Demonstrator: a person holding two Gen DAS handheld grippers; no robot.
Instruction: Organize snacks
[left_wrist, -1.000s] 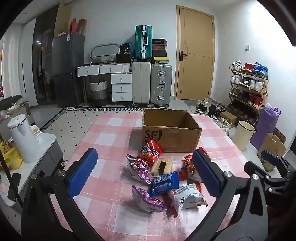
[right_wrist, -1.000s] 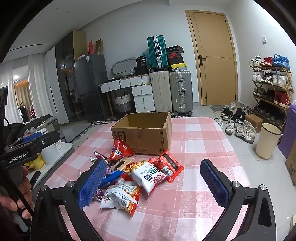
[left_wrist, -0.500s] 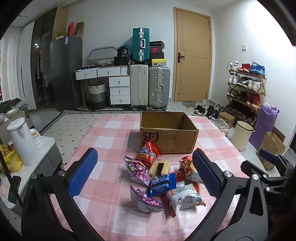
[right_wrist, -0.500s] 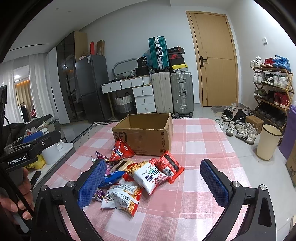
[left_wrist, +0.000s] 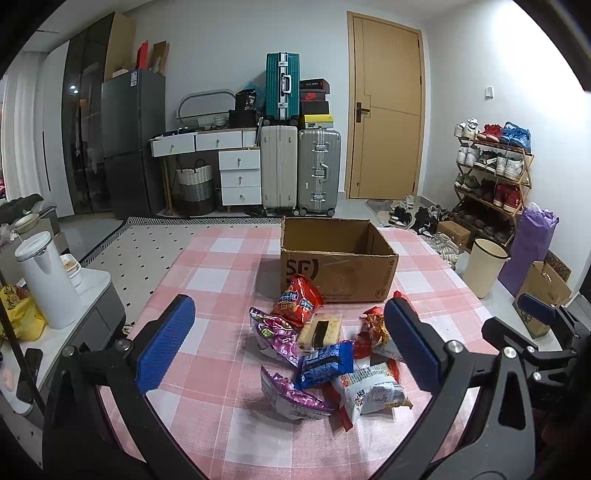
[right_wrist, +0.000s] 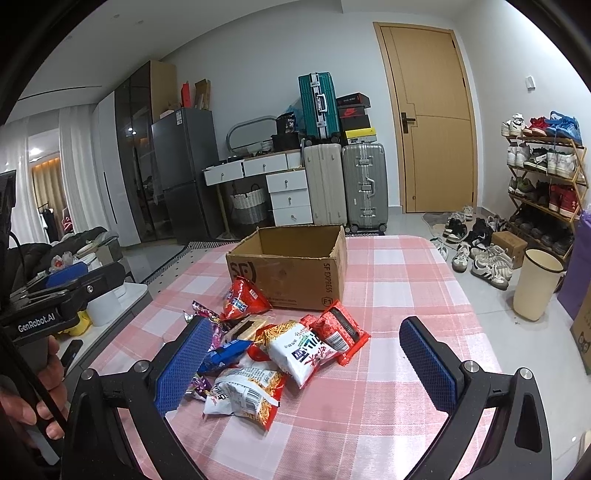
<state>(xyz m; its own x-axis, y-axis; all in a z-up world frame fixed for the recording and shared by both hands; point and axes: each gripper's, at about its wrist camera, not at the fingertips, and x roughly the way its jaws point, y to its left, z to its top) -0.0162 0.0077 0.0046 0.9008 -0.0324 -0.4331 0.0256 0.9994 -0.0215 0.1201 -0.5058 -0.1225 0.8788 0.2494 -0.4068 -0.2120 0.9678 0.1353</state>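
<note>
An open, empty cardboard box (left_wrist: 336, 258) stands on the pink checked tablecloth (left_wrist: 207, 280); it also shows in the right wrist view (right_wrist: 291, 273). In front of it lies a heap of snack packets: a red one (left_wrist: 297, 304), purple ones (left_wrist: 279, 338), a blue one (left_wrist: 325, 363) and a white noodle bag (left_wrist: 373, 393). The right wrist view shows a white bag (right_wrist: 299, 350) and a red packet (right_wrist: 338, 330). My left gripper (left_wrist: 290, 341) is open above the heap, holding nothing. My right gripper (right_wrist: 306, 356) is open and empty, above the heap's right side.
A white kettle (left_wrist: 48, 280) stands on a side cabinet left of the table. Suitcases (left_wrist: 299, 170), drawers and a fridge line the back wall. A shoe rack (left_wrist: 491, 173), a cream bin (left_wrist: 484, 271) and boxes stand on the floor to the right.
Both grippers have risen and tilted slightly, so the box and snack heap sit a little lower in view. Nothing was gripped or moved.
</note>
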